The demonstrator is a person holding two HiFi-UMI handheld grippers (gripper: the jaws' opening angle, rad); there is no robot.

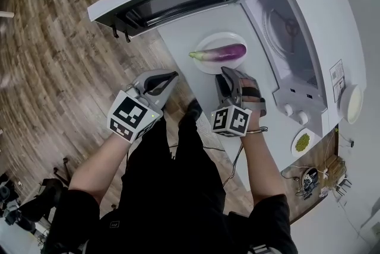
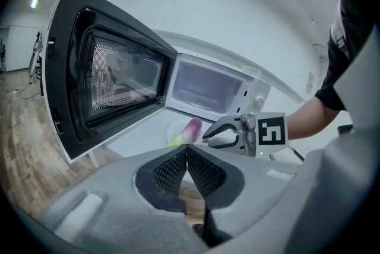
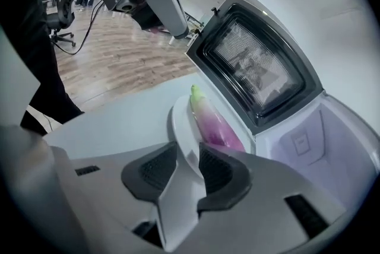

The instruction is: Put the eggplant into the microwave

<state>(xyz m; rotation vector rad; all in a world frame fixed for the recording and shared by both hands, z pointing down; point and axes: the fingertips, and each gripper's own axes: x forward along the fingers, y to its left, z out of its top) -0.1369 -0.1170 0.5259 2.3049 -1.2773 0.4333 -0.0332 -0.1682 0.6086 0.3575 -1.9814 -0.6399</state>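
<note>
Right now the left gripper [image 1: 169, 78] is clenched: in the left gripper view its pads [image 2: 178, 167] meet with nothing between them. It hangs off the table's [image 1: 178, 39] edge, over the wood floor [image 1: 53, 39], apart from everything. The right gripper [image 1: 228, 73] sits beside it, further over the table. Its jaws are closed down on the near rim of the white plate [image 1: 208, 42]; the right gripper view shows that rim running between the two pads [image 3: 219, 172].

The eggplant [image 1: 219, 53] lies on the plate just past the right gripper's tips, purple end toward the microwave [image 1: 309, 21], green stem end toward the left gripper's side. It is still out on the table, not inside. The microwave cavity [image 3: 320, 140] gapes just beyond the right gripper. The door [image 1: 172, 0] swings wide, ahead of the left gripper. From the left gripper, the eggplant [image 2: 189, 130] shows straight ahead, touching nothing but the plate.
</note>
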